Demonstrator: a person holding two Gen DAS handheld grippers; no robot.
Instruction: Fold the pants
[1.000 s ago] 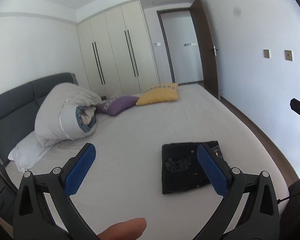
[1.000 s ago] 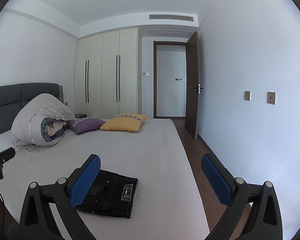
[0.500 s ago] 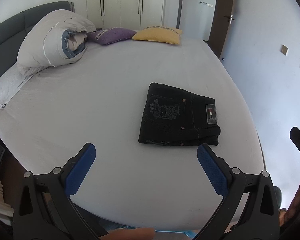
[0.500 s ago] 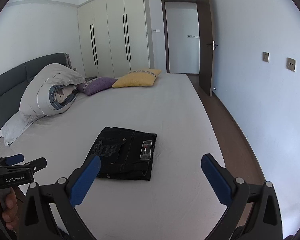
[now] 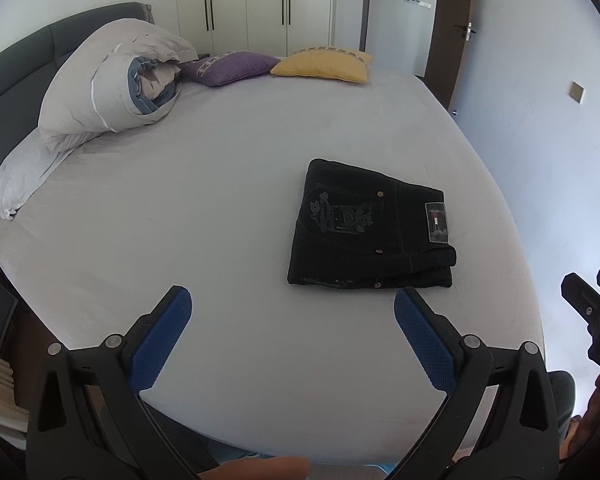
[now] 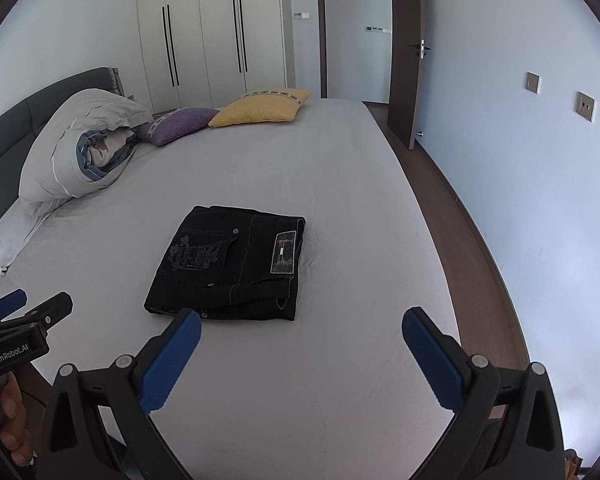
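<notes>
both grippers' jaws spread wide, empty; "genrobot.ai" marks left gripper; folded pants bear a flag label

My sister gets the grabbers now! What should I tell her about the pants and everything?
Left gripper: open, holding nothing, above the near edge of the bed.
Right gripper: open, holding nothing, just short of the pants.
Pants: black, folded into a neat stack, lying flat on the bed with the label patch on top.
Done: the folding looks finished.
Left: probably nothing, maybe just a check that the edges line up.
</notes>
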